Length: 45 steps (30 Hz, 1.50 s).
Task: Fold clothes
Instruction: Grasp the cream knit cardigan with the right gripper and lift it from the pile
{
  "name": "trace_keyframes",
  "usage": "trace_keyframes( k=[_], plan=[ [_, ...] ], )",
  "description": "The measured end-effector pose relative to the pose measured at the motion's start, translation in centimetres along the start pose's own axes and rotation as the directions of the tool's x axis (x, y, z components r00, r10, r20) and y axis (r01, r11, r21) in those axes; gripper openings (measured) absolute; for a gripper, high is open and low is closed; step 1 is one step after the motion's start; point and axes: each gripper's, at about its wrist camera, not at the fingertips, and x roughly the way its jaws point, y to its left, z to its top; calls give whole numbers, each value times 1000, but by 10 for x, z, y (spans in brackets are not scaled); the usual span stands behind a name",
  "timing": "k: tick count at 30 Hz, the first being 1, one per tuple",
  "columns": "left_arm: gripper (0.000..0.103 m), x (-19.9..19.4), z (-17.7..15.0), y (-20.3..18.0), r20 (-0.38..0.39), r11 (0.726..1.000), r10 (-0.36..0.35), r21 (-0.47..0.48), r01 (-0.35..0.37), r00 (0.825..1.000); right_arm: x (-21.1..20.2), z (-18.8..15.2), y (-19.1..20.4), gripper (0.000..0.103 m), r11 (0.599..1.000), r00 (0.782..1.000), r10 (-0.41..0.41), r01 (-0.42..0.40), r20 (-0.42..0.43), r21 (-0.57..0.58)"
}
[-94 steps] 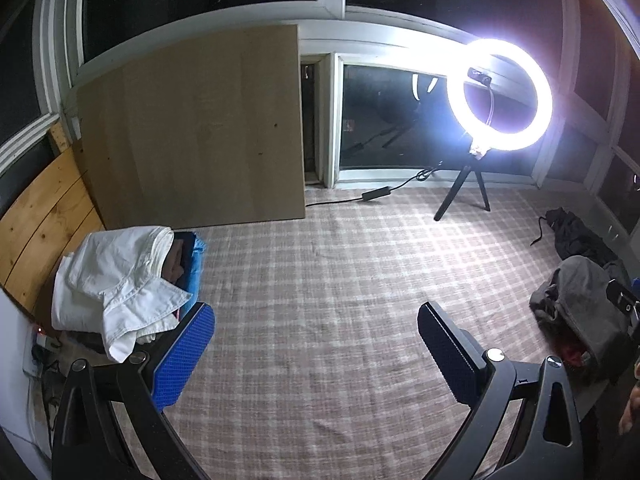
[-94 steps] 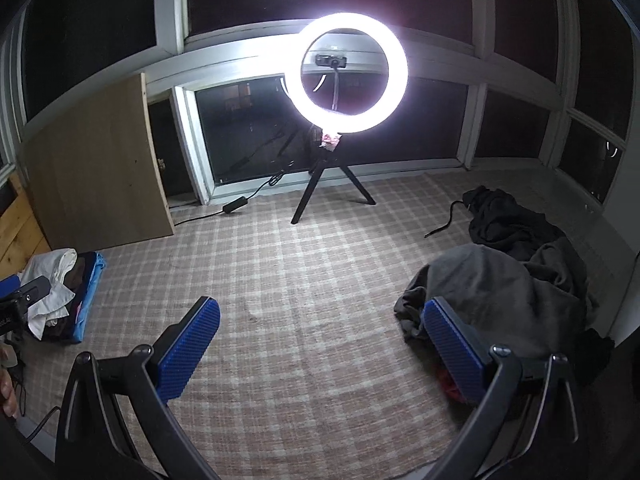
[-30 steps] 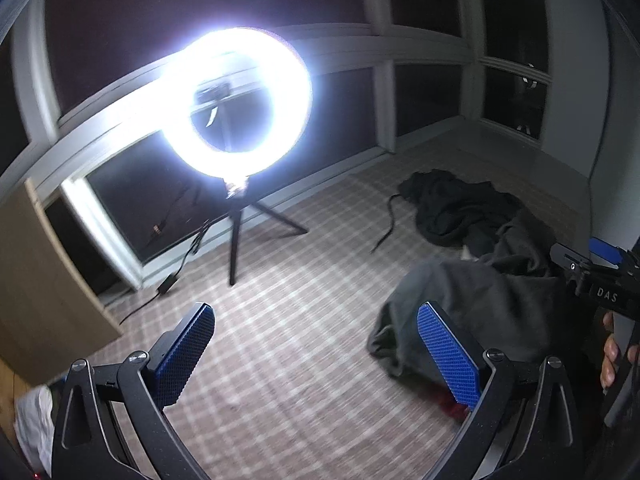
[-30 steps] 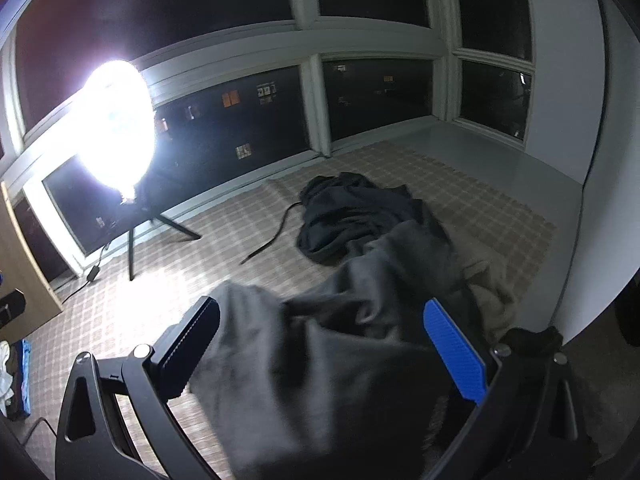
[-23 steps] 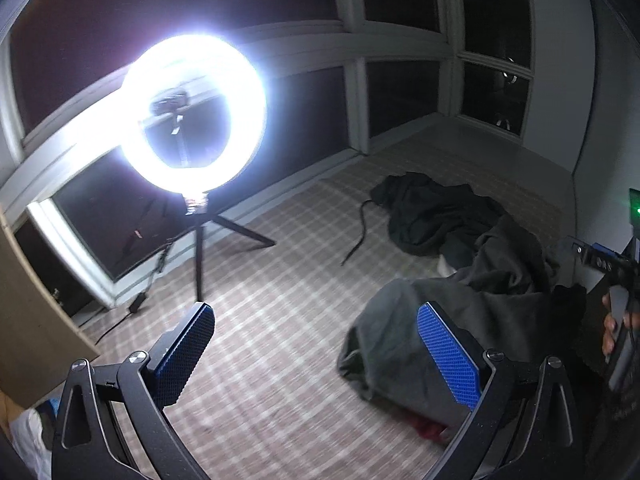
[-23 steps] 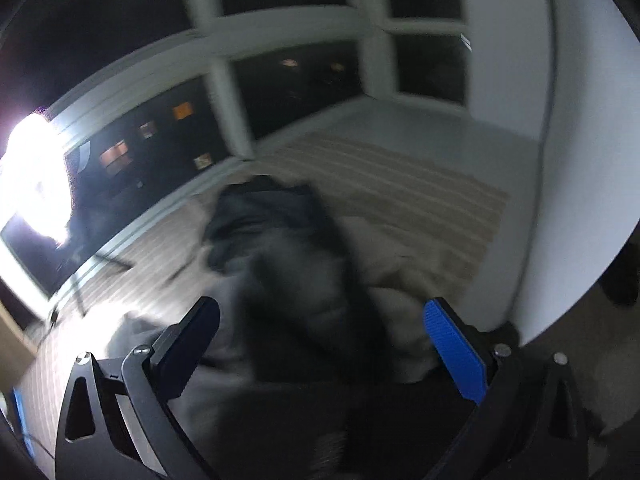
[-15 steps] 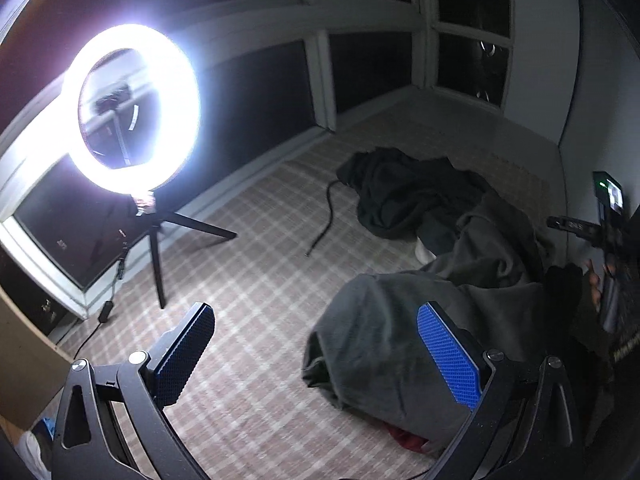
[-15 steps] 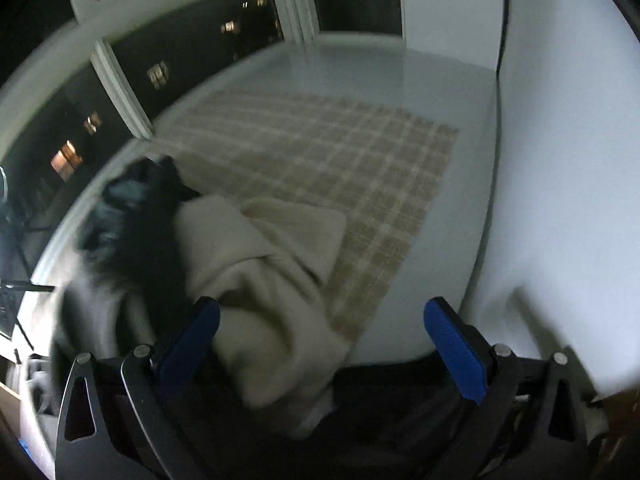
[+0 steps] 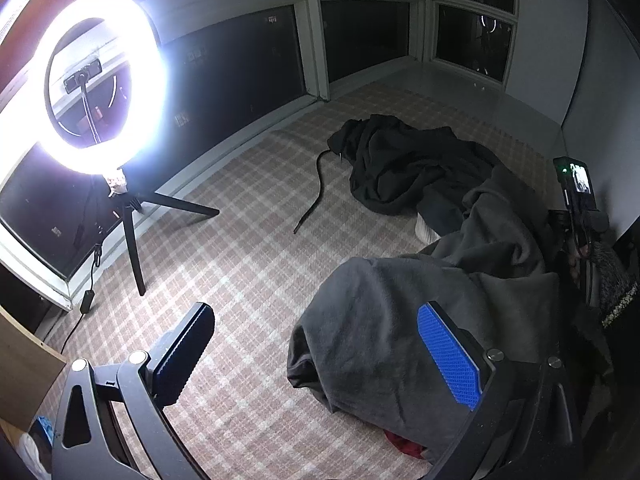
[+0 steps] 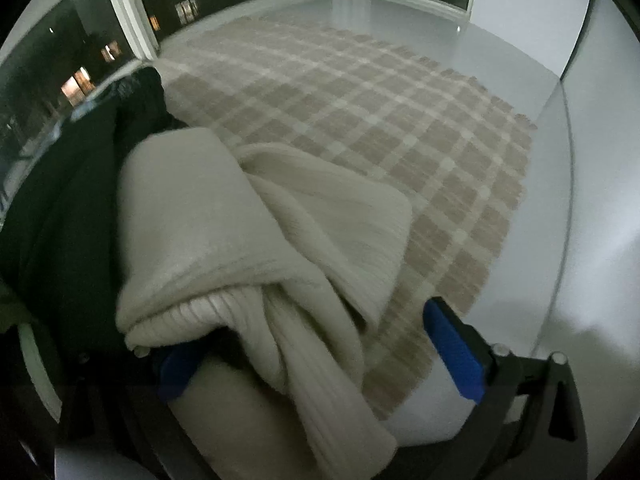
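Between closing right claw (image 10: pixel 316 354) jaws, cream sweater (image 10: pixel 280 248), lengthwise toward camera

A ring light (image 9: pixel 100 80) blazes at the left of the left wrist view, blowing out to white glare and lighting the checked rug (image 9: pixel 248 264). The right wrist view is dim, soft and motion-blurred. Both pictures bend and darken at their edges.

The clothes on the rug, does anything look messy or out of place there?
Yes. A grey garment, a black one and a cream knit lie crumpled in one unfolded heap at the edge of the checked rug. A bit of red fabric pokes out from under the grey one.
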Motion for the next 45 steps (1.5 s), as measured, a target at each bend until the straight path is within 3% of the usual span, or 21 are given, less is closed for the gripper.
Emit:
trace_keyframes(
  k=[2, 3, 6, 8, 11, 14, 16, 21, 24, 28, 31, 33, 36, 40, 43, 44, 45],
  plan=[
    [102, 1, -1, 1, -4, 1000, -2, 0, 2, 1000, -5, -3, 2, 32, 999, 999, 35, -35, -8, -5],
    [102, 1, -1, 1, -5, 1000, -3, -1, 3, 1000, -9, -4, 2, 26, 999, 999, 47, -47, -7, -6],
    [102, -1, -3, 2, -3, 1000, -8, 1, 8, 1000, -31, -1, 3, 20, 999, 998, 50, -50, 30, -6],
    [102, -4, -4, 2, 3, 1000, -7, 6, 7, 1000, -62, 8, 1, 18, 997, 992, 70, -72, 106, 18],
    [102, -15, -8, 5, 29, 1000, 0, 3, 0, 1000, -103, 23, 3, 17, 995, 976, 84, -92, 203, 32],
    [102, -31, -14, 18, 60, 1000, 11, -26, -9, 998, -149, 42, 26, 16, 998, 955, 65, -62, 289, -20],
    [102, -43, -19, 28, 81, 999, 21, -50, -17, 996, -184, 52, 41, 16, 998, 929, 54, -40, 366, -46],
    [102, -75, -36, 56, 133, 993, 61, -112, -46, 989, -282, 80, 60, 16, 999, 829, 21, 3, 559, -41],
    [102, -95, -48, 76, 168, 986, 83, -155, -57, 982, -347, 87, 77, 16, 997, 777, 35, 19, 629, -80],
    [102, -122, -69, 108, 213, 971, 117, -231, -66, 970, -432, 76, 98, 16, 990, 711, 111, -15, 694, -143],
    [102, -146, -90, 133, 239, 957, 154, -277, -85, 959, -485, 50, 124, 16, 977, 663, 180, -32, 727, -213],
    [102, -158, -102, 149, 245, 949, 180, -298, -102, 953, -515, 27, 145, 16, 957, 646, 261, -73, 718, -282],
    [102, -181, -132, 176, 251, 929, 238, -342, -144, 938, -534, 1, 182, 16, 910, 648, 380, -137, 660, -390],
    [102, -211, -189, 225, 215, 879, 338, -419, -225, 916, -529, -39, 252, 17, 794, 678, 558, -270, 479, -544],
    [102, -219, -225, 253, 154, 840, 390, -464, -282, 908, -481, -81, 337, 34, 664, 741, 620, -322, 256, -675],
    [102, -219, -238, 263, 125, 825, 405, -476, -303, 906, -452, -102, 367, 58, 620, 796, 578, -283, 182, -732],
    [102, -217, -249, 271, 92, 812, 417, -485, -325, 904, -420, -123, 396, 66, 577, 847, 519, -244, 118, -780]
  ],
)
